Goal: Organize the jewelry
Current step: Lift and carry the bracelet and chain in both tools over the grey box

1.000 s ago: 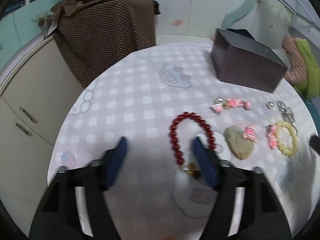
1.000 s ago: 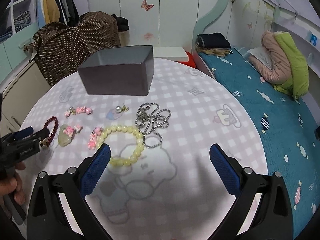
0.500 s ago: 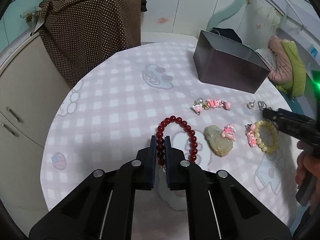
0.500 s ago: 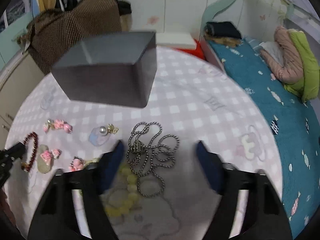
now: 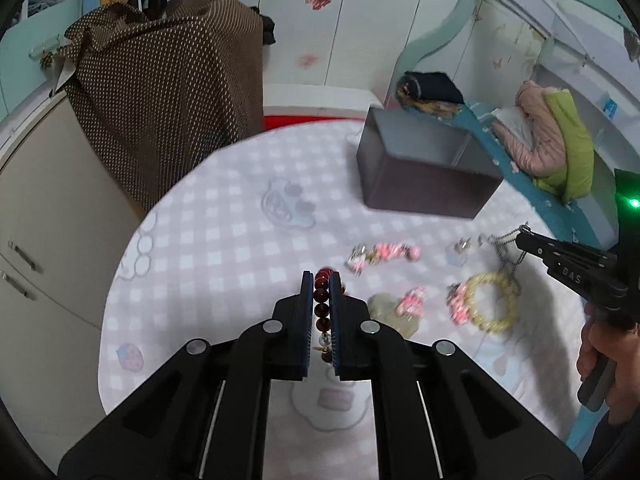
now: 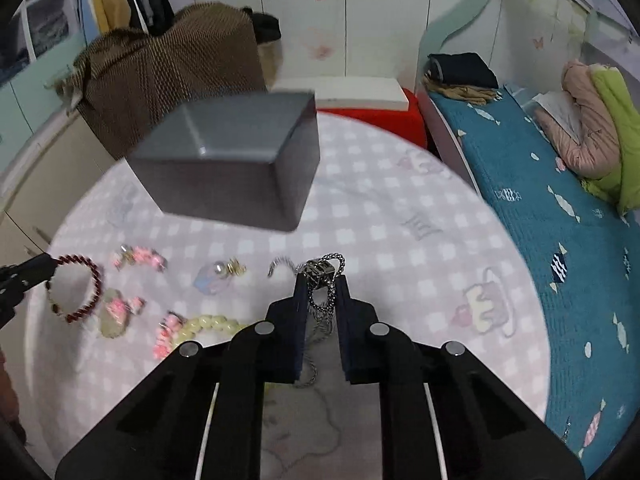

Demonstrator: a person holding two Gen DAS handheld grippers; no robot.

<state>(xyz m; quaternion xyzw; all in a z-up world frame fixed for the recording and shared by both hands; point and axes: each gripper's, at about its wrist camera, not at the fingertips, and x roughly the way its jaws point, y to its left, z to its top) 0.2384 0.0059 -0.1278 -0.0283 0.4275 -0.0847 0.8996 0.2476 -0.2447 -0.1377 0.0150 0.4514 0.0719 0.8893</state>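
Observation:
My left gripper is shut on the red bead bracelet, which hangs lifted off the table; it also shows in the right wrist view. My right gripper is shut on the silver chain necklace, lifted above the table, and shows in the left wrist view too. A dark grey open box stands at the back of the round table; it also shows in the right wrist view.
On the table lie a yellow bead bracelet, a green heart pendant with a pink charm, a pink charm chain and a pearl earring. A bed lies right, a cabinet left.
The left gripper closed on the red bracelet and lifted it. The right gripper moved forward, closed on the silver chain and raised it.

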